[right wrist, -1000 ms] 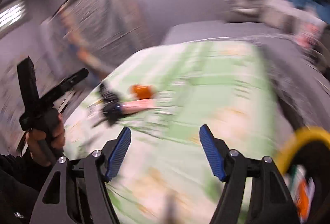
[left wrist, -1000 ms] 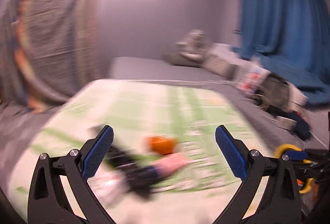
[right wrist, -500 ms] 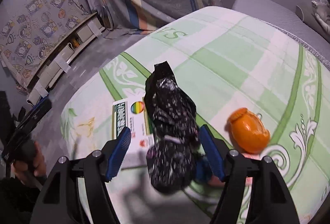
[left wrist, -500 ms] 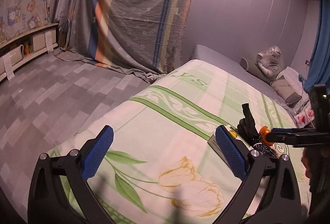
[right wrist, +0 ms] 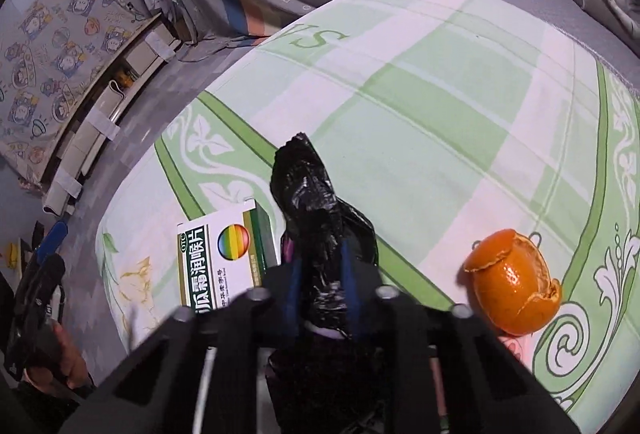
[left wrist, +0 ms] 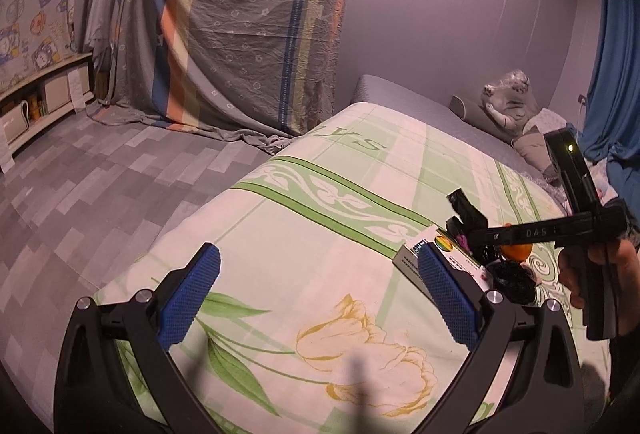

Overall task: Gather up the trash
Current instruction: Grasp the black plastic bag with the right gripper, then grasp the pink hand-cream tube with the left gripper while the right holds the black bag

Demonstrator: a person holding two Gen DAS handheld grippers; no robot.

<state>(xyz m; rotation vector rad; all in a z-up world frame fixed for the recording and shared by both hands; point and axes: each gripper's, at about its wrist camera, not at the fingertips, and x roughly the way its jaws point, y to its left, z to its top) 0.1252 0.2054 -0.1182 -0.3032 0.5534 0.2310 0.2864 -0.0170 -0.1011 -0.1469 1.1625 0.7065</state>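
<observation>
Right gripper (right wrist: 320,286), pitched steeply down, has just closed on the black bag (right wrist: 316,234); left gripper (left wrist: 316,298) hovers wide

Right claw (right wrist: 320,284) angled down, jaws just closed — left claw (left wrist: 316,294) spread wide, nothing gripped

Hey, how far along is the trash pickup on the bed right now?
Barely started. Done: nothing looks collected yet. In hand: the right gripper has just closed on the black plastic bag, which still lies on the bed sheet. The left gripper is open and empty. Left: the orange peel and the medicine box beside the bag.
</observation>
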